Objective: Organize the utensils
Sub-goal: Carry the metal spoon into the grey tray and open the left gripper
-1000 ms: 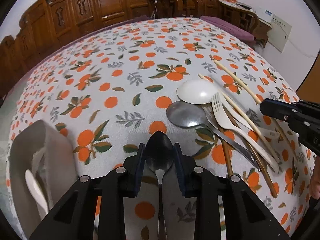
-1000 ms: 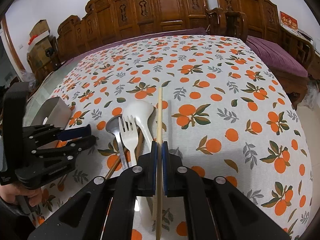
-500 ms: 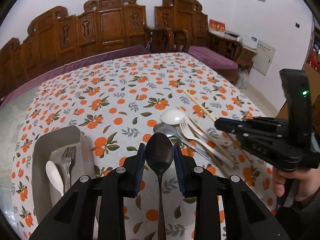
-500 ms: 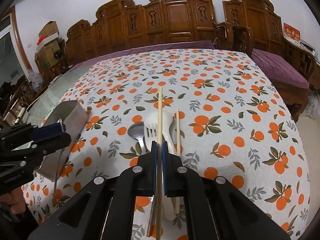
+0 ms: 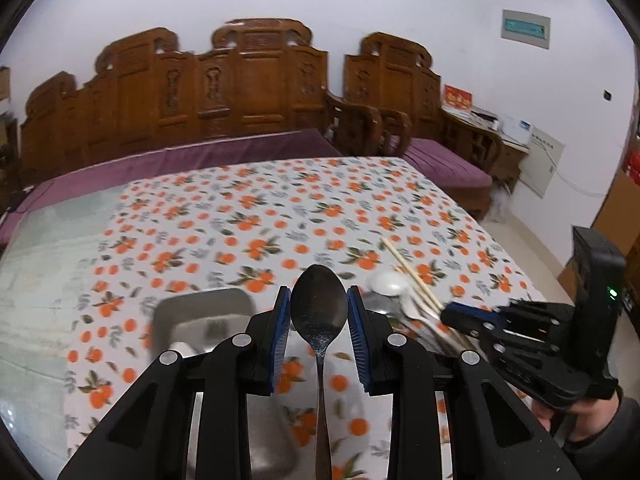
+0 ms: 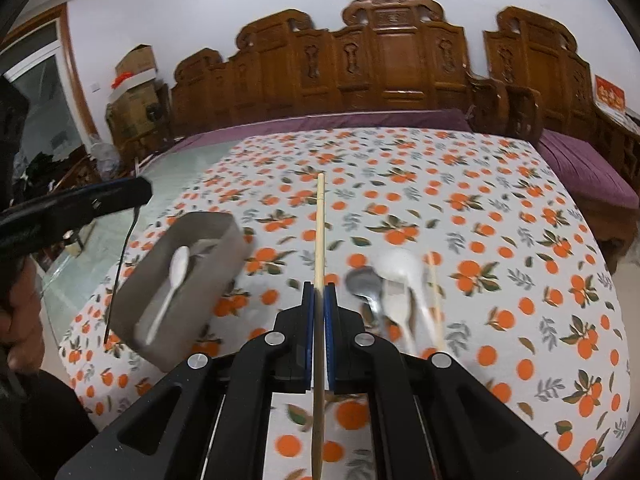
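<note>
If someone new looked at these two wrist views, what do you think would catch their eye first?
Probably the dark metal spoon held bowl-up in the left gripper, dead centre of its view, and the pale chopstick clamped in the right gripper. Next, the orange-print tablecloth, with the grey metal tray holding a white spoon at left and a loose pile of utensils at right.
</note>
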The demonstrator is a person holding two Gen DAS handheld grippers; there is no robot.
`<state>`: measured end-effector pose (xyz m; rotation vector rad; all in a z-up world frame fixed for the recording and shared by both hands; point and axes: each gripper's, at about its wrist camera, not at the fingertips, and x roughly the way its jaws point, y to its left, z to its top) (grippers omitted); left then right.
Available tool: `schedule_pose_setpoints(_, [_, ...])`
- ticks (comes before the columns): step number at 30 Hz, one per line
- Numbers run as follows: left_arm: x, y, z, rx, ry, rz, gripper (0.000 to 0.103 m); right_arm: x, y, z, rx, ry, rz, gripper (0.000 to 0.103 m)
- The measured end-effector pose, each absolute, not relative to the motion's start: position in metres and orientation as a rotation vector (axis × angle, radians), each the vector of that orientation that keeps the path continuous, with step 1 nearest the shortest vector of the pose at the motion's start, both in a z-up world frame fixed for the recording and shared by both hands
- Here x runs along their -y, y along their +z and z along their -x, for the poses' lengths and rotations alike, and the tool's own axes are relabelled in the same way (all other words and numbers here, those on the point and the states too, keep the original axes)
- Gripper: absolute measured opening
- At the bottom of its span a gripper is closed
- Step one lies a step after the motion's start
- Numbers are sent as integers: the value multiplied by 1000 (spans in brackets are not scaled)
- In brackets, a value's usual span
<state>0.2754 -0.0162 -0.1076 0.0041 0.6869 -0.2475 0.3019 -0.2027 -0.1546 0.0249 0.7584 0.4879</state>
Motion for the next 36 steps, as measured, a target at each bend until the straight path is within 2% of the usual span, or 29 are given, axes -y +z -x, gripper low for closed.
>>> schedule_pose_setpoints(7, [-32,-124,-289,-717,-142,4,26,176,-148,-291,-747,532,-12,6])
schedule_pose_setpoints(12, [-54,-155,-302,-793,-94,16,26,163,-149,-287,-752,549,7,6])
schedule_pose_setpoints(18, [-62,-196,-316,-897,-50,-16,26,153,-148,-281,-746,569,17,6])
schedule_pose_setpoints(28, [-56,-216,-320,-964,-53,-51,27,148,-147,-278,-745,574,16,6])
schedule_pose_setpoints(31, [-58,-214,-320,-961,-50,-42,29,145,-147,-276,-745,571,13,6])
schedule_pose_setpoints(33, [-60,-210,-320,-954,-49,-33,41,144,-147,-276,-746,572,15,6])
schedule_pose_setpoints(36, [-65,-200,-317,-929,-49,-29,41,139,-148,-275,-750,569,10,6])
